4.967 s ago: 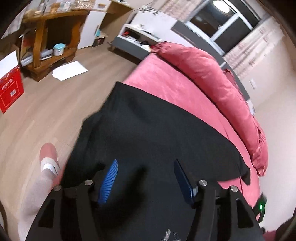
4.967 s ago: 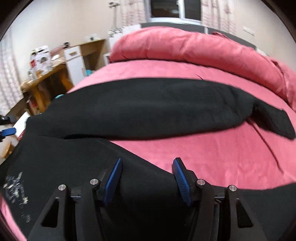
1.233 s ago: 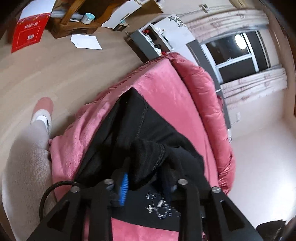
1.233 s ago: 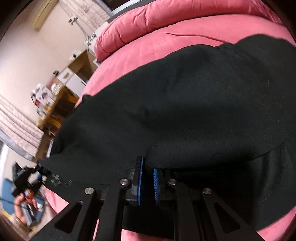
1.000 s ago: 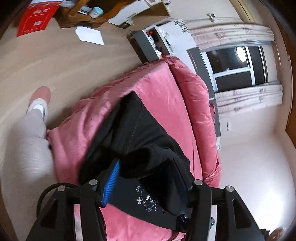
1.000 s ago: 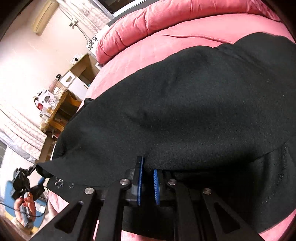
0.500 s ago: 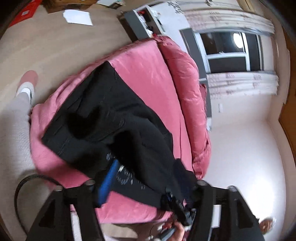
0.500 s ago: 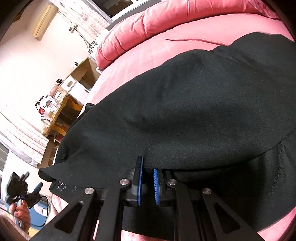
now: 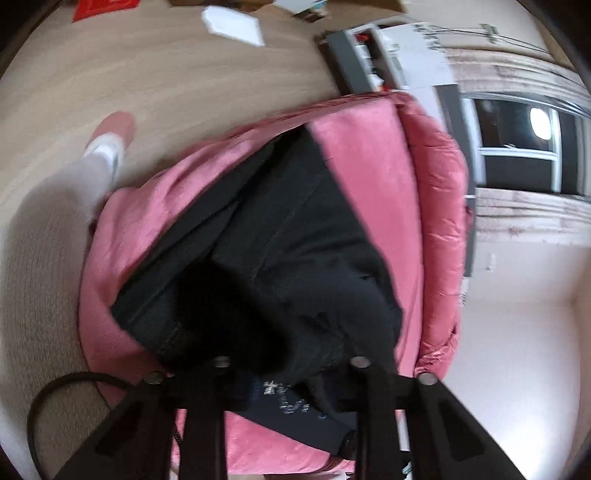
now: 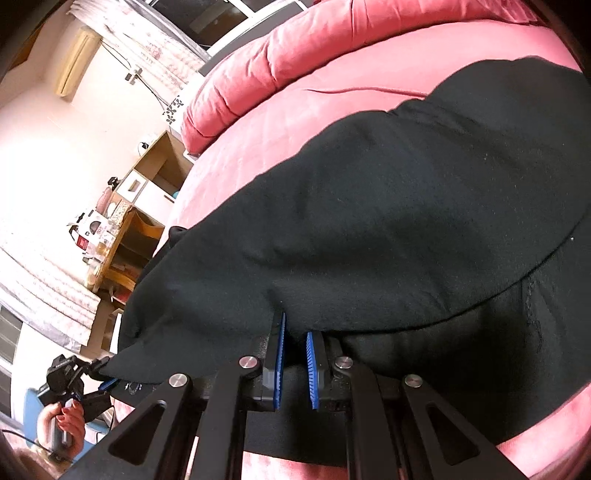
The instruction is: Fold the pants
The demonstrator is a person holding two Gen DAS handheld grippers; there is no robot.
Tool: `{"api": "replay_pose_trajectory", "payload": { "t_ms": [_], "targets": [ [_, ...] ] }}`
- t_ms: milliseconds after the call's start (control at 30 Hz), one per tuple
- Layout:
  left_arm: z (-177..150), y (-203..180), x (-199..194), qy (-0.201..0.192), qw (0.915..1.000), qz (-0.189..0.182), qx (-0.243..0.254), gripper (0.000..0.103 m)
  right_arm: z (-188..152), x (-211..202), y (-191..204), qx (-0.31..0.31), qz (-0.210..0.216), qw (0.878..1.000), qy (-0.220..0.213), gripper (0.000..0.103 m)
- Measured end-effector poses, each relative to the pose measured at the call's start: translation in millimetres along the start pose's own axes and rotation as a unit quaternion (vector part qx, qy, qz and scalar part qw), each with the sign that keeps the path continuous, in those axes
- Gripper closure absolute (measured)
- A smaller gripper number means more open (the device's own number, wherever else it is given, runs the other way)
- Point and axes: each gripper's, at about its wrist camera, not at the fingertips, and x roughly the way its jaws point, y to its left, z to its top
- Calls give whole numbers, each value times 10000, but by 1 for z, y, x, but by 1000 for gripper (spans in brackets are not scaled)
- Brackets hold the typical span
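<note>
Black pants lie folded over on a pink bed. My left gripper is at the near edge of the pants. Its jaws are closing with a thick bunch of black cloth between them, and that cloth hides the pads. In the right wrist view the left gripper pinches the lifted corner of the pants, with a hand on its handle. My right gripper is shut on the folded edge of the pants, the cloth draping off its blue pads.
A rolled pink duvet runs along the far side of the bed. A person's leg with a pink slipper stands on the wooden floor at the bed's left. A wooden desk, a grey-white cabinet and white paper lie beyond.
The left gripper let go of the pants, opened wide, shifted along the edge and came down over a thicker bunch of cloth. The right gripper kept its grip and place.
</note>
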Motion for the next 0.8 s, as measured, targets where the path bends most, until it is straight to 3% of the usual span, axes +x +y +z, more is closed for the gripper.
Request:
{"api": "replay_pose_trajectory", "payload": {
  "t_ms": [100,167,233,300,333,400,533,600,667,733,800],
  "targets": [
    [6,-30,-29,-478,9944,-522,784,82,10,-18,11,-54,310,9991,-294,93],
    [3,-47,-45,-738,9855,-571,1420,82,13,-26,21,-233,435,9980,-384,93],
    [-2,-49,-45,-788,9805,-147,1796,83,10,-27,27,-367,431,9981,-239,93],
    [-10,-37,-33,-635,9729,661,2121,83,0,-12,24,-376,356,9981,347,93],
    [-16,-26,-22,-481,9641,1164,2336,83,-7,-4,21,-391,242,9973,573,93],
    [-24,-10,-5,-155,9502,1745,2576,89,-21,14,6,-178,61,9940,1081,93],
    [-19,-6,-12,-197,9601,1466,2373,89,-18,13,-10,310,388,9936,1010,94],
    [-18,-9,-28,-455,9740,874,2038,89,-17,9,-3,158,434,9948,906,94],
    [-15,-14,-39,-464,9797,603,1855,91,-13,-1,2,17,511,9957,771,94],
    [-16,-16,-41,-386,9784,744,1891,92,-10,-11,10,-111,561,9959,695,94],
    [-18,-13,-35,-222,9702,1213,2086,92,-9,-15,10,-156,547,9956,749,94]
  ]
}}
